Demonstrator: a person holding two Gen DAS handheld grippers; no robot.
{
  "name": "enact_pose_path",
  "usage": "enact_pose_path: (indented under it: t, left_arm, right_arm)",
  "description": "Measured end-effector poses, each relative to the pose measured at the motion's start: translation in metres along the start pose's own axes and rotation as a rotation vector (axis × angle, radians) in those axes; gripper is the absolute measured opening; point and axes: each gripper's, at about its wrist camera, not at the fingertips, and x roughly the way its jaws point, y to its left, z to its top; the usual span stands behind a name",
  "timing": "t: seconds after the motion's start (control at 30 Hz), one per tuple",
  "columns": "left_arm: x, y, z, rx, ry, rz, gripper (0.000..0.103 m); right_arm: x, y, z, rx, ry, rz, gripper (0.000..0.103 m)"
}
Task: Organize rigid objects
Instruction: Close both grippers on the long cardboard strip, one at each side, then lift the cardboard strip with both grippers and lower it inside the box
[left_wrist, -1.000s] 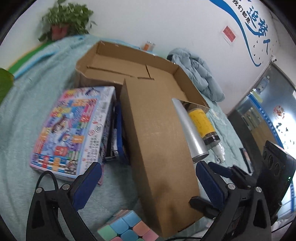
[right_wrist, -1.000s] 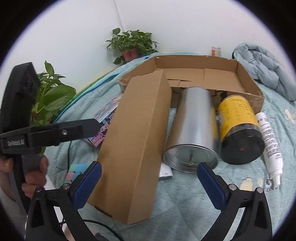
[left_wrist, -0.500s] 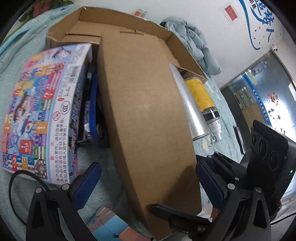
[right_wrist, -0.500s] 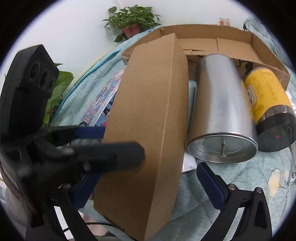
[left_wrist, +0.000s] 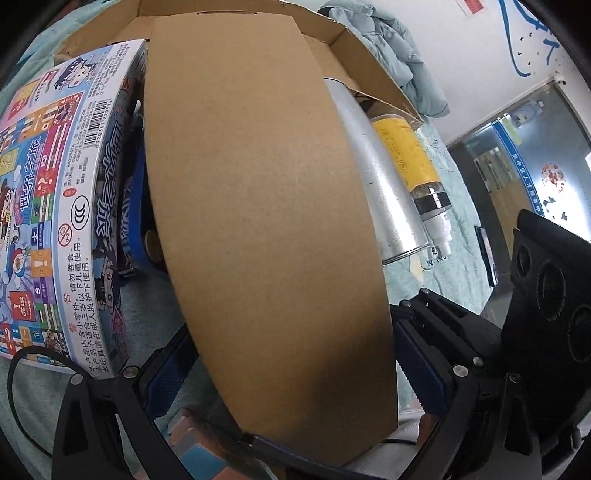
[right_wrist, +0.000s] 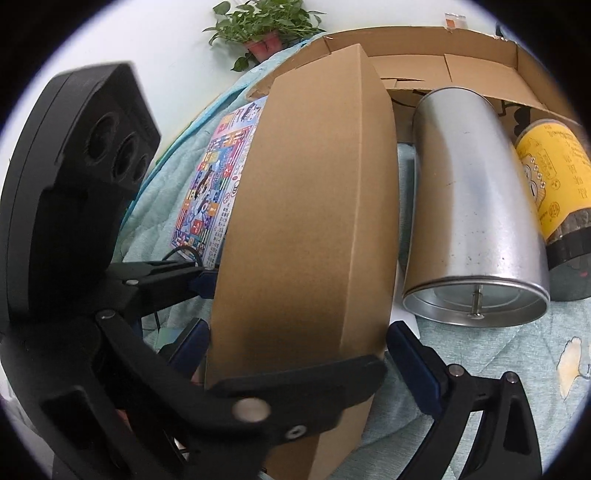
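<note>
At the far left of the left wrist view lies a colourful board game box (left_wrist: 55, 206), flat on a pale green quilted bed cover (right_wrist: 498, 387), with a dark blue object (left_wrist: 135, 206) wedged between it and the next thing to the right. Near that box's near corner, at the bottom edge, part of a pastel puzzle cube (left_wrist: 199, 450) shows. The middle of both views is filled by a long plain brown cardboard box (left_wrist: 266, 206), lying lengthwise away from the cameras with its far end reaching an open shallow cardboard tray (right_wrist: 480, 70). The left claw (left_wrist: 295, 362) straddles the near end of this box, its blue pads spread on either side; whether they press on the cardboard cannot be told. The right claw (right_wrist: 295, 350) also straddles the box's near end, its jaws closing, the box between them and a slim gap visible at the right pad. In the right wrist view the left claw's black finger crosses the box in front of it. Right of the box lies a silver metal can (right_wrist: 472, 229) on its side, open end towards the cameras, then a yellow-labelled jar (right_wrist: 554, 177) with a dark lid, then a white bottle (left_wrist: 437, 229). A potted plant (right_wrist: 262, 33) stands far back against the white wall.
</note>
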Motion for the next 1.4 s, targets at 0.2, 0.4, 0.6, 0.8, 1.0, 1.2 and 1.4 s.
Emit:
enact_pose_path:
  t: [0.2,0.4,0.6,0.8,1.0,1.2,1.4]
  left_arm:
    - [0.001,-0.002,0.006,-0.002,-0.009,0.018,0.099]
    - [0.005,-0.005,0.003,0.001,-0.025,0.018,0.097]
    - [-0.011,-0.02,-0.002,0.04,-0.096,0.055,0.094]
    - [-0.039,-0.044,-0.002,0.111,-0.195,0.109,0.092]
    - [-0.078,-0.055,0.009,0.139,-0.316,0.108,0.092]
    - [-0.114,-0.063,0.038,0.176,-0.415,0.122,0.092]
    - [-0.162,-0.056,0.087,0.224,-0.504,0.167,0.092]
  right_arm:
    - [0.007,0.005,0.005,-0.006,-0.004,-0.009,0.097]
    - [0.005,0.007,0.001,-0.013,-0.008,-0.017,0.097]
    - [-0.003,0.015,-0.002,-0.039,-0.041,-0.019,0.097]
    - [-0.023,0.024,-0.001,-0.047,-0.097,-0.01,0.097]
    - [-0.049,0.041,0.021,-0.118,-0.187,-0.033,0.097]
    - [-0.066,0.062,0.057,-0.191,-0.265,-0.055,0.096]
    - [-0.08,0.073,0.107,-0.279,-0.316,-0.066,0.096]
